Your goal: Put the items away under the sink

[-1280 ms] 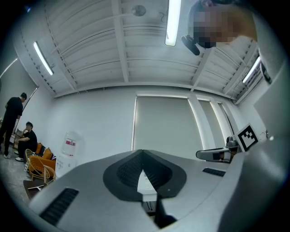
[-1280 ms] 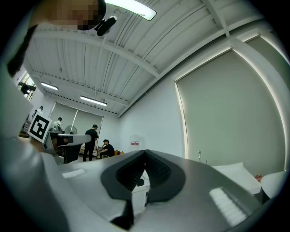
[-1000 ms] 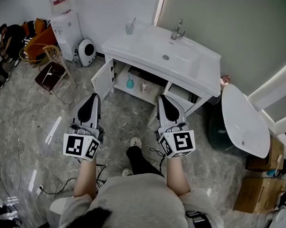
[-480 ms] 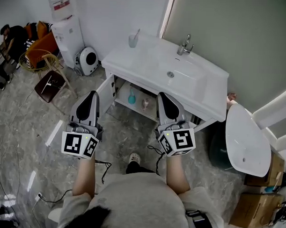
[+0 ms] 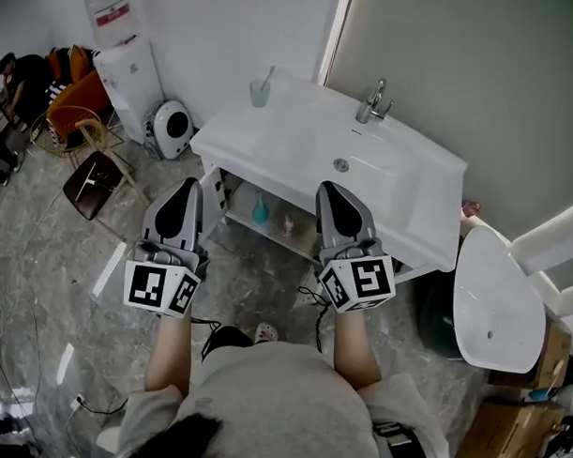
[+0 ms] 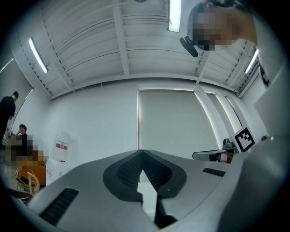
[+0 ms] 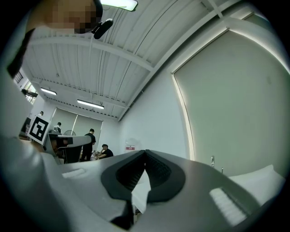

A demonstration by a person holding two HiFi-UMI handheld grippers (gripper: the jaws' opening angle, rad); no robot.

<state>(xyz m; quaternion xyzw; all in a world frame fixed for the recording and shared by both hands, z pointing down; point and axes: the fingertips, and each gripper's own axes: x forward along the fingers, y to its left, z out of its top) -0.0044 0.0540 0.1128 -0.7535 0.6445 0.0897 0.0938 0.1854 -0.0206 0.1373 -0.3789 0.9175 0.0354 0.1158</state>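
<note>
left tongs: grey left tongs [image 5: 187,186] with a marker cube on the back. Jaws are pressed right together with nothing in them, and the tip is up by the left end of the cabinet.
right tongs: same deal. The grey right tongs [image 5: 327,188] are clamped closed and empty, tip just in front of the sink's front edge.
sink: white rectangular sink counter [image 5: 299,144] against the wall, with a chrome tap [image 5: 373,101] behind the basin.
on the counter: clear cup with a toothbrush in it [image 5: 260,91], sitting at the back left corner.
under the sink: the cabinet is open, with its white door [image 5: 215,197] swung out on the left. A small teal bottle [image 5: 260,213] stands on the shelf inside. There's a pale pinkish item [image 5: 289,223] just beside it, can't tell what that one is.
floor: grey marble-look tiles [image 5: 60,262].
off to the left: white water dispenser [image 5: 123,67], a round white gadget [image 5: 170,127] next to it, and a dark wooden chair [image 5: 96,174].
off to the right: white oval tabletop [image 5: 495,301], with cardboard boxes [image 5: 509,433] below it.
</note>
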